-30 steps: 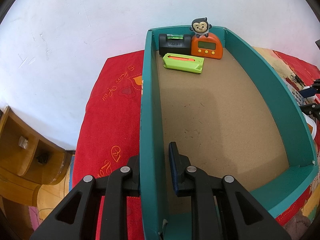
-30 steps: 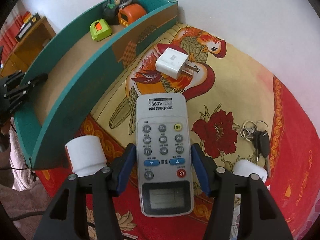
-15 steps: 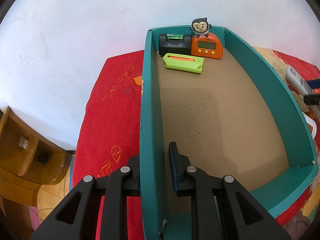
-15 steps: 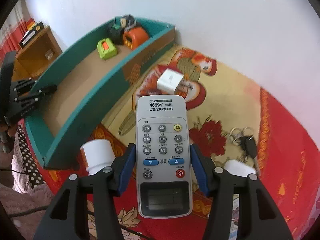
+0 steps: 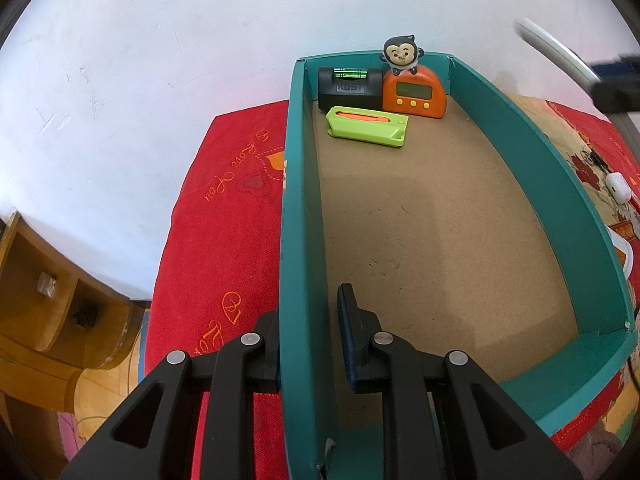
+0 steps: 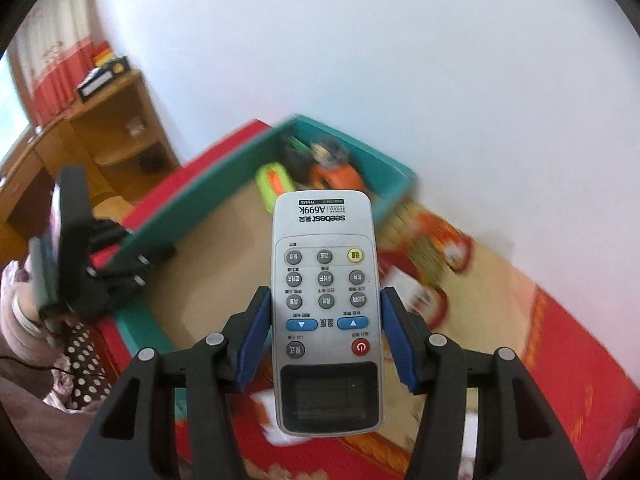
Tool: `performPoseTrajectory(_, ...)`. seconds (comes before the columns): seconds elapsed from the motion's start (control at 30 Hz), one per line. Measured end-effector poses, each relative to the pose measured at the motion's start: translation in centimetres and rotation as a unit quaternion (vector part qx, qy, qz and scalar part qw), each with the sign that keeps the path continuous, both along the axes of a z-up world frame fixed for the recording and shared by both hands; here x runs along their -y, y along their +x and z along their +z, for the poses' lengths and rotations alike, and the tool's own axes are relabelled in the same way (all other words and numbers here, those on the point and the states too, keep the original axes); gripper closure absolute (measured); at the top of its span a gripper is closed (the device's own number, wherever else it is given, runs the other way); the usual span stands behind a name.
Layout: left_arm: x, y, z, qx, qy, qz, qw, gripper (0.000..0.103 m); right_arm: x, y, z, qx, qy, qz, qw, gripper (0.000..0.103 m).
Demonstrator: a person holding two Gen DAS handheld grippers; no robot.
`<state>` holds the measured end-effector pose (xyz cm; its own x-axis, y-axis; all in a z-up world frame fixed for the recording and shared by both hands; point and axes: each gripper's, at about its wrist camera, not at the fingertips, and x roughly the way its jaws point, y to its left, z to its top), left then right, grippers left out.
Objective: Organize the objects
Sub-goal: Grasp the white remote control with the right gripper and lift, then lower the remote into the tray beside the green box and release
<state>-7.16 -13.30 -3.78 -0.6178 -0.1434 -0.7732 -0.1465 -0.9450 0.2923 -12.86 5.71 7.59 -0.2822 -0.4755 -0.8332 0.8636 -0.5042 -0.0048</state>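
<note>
My left gripper [image 5: 308, 332] is shut on the left wall of the teal box [image 5: 300, 240], one finger on each side. Inside at the far end sit a green case [image 5: 366, 126], a black level [image 5: 348, 88] and an orange timer with a monkey figure [image 5: 414, 94]. My right gripper [image 6: 326, 332] is shut on a grey remote control [image 6: 326, 300] and holds it in the air above the teal box [image 6: 192, 208]. The remote and right gripper show blurred at the top right of the left wrist view [image 5: 560, 52].
The box stands on a red and yellow patterned cloth [image 5: 224, 208]. White earbud case [image 5: 618, 186] and keys [image 5: 594, 158] lie right of the box. A wooden shelf [image 5: 44, 300] stands at the left. A white wall is behind.
My right gripper has lifted the remote off the cloth and swung it left, over the teal box. The left gripper has held still on the box wall.
</note>
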Motion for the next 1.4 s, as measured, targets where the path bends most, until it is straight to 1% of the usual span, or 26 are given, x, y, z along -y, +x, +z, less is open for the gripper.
performPoseTrajectory(0.1,0.0,0.0,0.0,0.0,-0.002,-0.001,1.0,0.083,3.0,0.6,0.0,0.012,-0.003,0.032,0.999,0.049)
performPoseTrajectory(0.2,0.1,0.0,0.0,-0.001,-0.002,-0.002,1.0,0.083,5.9,1.0,-1.0,0.024,0.006,0.053,0.998,0.049)
performPoseTrajectory(0.37,0.0,0.0,0.0,-0.001,-0.005,-0.003,1.0,0.083,9.9,0.8,-4.4,0.058,0.027,0.073,0.995,0.049)
performPoseTrajectory(0.53,0.2,0.2,0.0,-0.003,-0.01,-0.005,0.9999,0.083,12.5,0.5,-7.5,0.067,0.057,0.077,0.993,0.049)
performPoseTrajectory(0.63,0.4,0.4,-0.1,-0.004,-0.01,-0.005,0.9999,0.083,13.6,0.3,-8.7,0.065,0.069,0.08,0.992,0.049)
performPoseTrajectory(0.77,0.4,0.4,-0.1,-0.004,-0.011,-0.006,0.9999,0.083,14.4,0.5,-9.5,0.053,0.08,0.083,0.992,0.049)
performPoseTrajectory(1.03,0.4,0.3,-0.1,-0.007,-0.015,-0.009,0.9998,0.083,14.8,0.3,-10.3,0.052,0.082,0.075,0.992,0.048)
performPoseTrajectory(1.27,0.4,0.3,-0.1,-0.008,-0.016,-0.009,0.9998,0.083,15.2,0.9,-10.5,0.039,0.083,0.069,0.993,0.048)
performPoseTrajectory(1.4,0.4,0.4,-0.1,-0.008,-0.016,-0.009,0.9998,0.083,15.2,0.9,-10.5,0.041,0.081,0.069,0.993,0.048)
